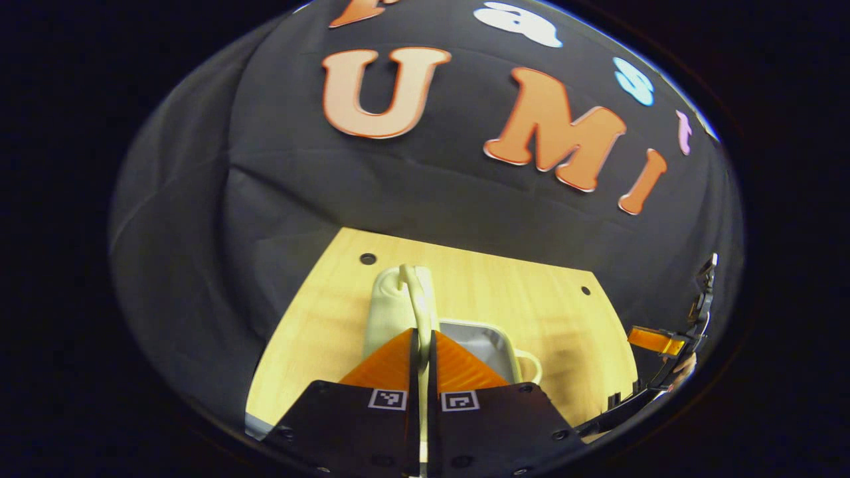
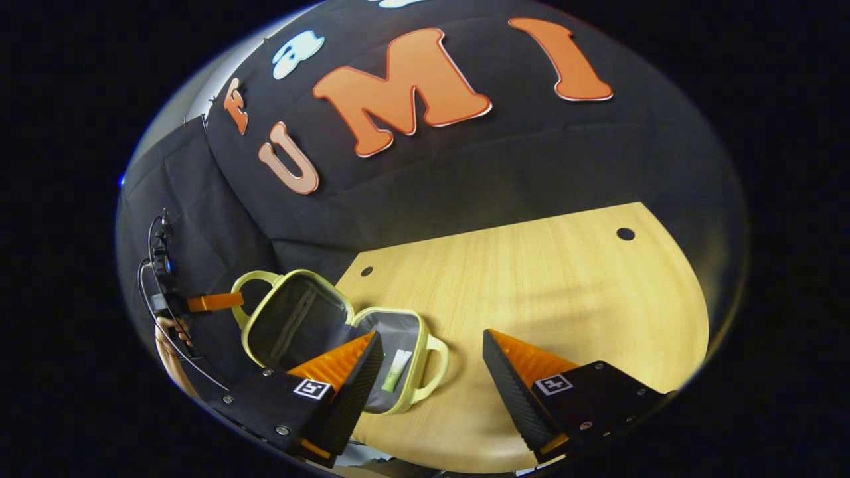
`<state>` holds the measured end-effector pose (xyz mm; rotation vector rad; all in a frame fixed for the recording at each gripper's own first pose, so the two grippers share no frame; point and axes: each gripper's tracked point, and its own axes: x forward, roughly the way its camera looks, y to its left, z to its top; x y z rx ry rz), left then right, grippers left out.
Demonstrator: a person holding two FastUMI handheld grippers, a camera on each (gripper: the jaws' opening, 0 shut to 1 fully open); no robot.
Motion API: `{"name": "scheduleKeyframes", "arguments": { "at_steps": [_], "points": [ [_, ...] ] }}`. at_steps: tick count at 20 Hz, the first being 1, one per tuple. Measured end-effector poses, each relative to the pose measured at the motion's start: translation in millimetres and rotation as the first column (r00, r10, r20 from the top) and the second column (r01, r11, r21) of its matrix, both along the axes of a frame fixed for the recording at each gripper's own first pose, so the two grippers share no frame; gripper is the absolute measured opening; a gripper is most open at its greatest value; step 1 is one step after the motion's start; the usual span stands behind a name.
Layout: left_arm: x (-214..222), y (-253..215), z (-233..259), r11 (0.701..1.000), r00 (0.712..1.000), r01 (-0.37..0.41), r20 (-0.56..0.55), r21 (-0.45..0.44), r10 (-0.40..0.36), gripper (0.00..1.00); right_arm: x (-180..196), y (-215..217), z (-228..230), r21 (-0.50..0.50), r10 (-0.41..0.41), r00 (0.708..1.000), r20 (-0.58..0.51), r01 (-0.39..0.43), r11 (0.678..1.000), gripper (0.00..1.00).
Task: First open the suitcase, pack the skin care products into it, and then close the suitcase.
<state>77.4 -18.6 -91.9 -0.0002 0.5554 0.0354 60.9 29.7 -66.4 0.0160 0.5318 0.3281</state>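
Left gripper view has your left gripper (image 1: 421,345) pinched tight on the raised lid rim of the pale yellow-green zip suitcase (image 1: 398,305). Your right gripper (image 2: 431,362) hangs wide open above the wooden table (image 2: 564,285); what looks like a green skincare tube (image 2: 396,370) lies inside the grey-lined base

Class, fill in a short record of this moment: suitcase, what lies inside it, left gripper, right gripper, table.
suitcase: small case, open, lid tilted up, on the table
contents: one tube lying in the lower half
left gripper: shut on the handle of the raised lid
right gripper: open, holding nothing, above the table beside the case
table: wooden top with small round holes
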Motion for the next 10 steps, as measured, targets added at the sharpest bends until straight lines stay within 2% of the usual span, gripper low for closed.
{"name": "scheduleKeyframes", "arguments": {
  "at_steps": [2,4,10],
  "points": [
    [10.7,-40.8,-9.0,0.999,0.999,0.035,0.002,-0.033,-0.035,0.05,-5.2,-19.7,8.2,0.016,-0.015,1.000,0.014,0.015,1.000,0.95],
    [17.2,-76.4,-26.1,0.995,0.998,0.069,-0.011,-0.067,-0.070,0.05,-5.2,-45.3,13.0,-0.010,-0.040,0.998,0.045,0.041,0.999,0.96],
    [30.6,-150.9,-102.5,0.977,0.965,0.207,-0.156,-0.043,-0.211,0.05,-12.6,-96.5,19.3,-0.058,-0.088,0.994,0.062,0.092,0.994,0.96]
  ]
}}
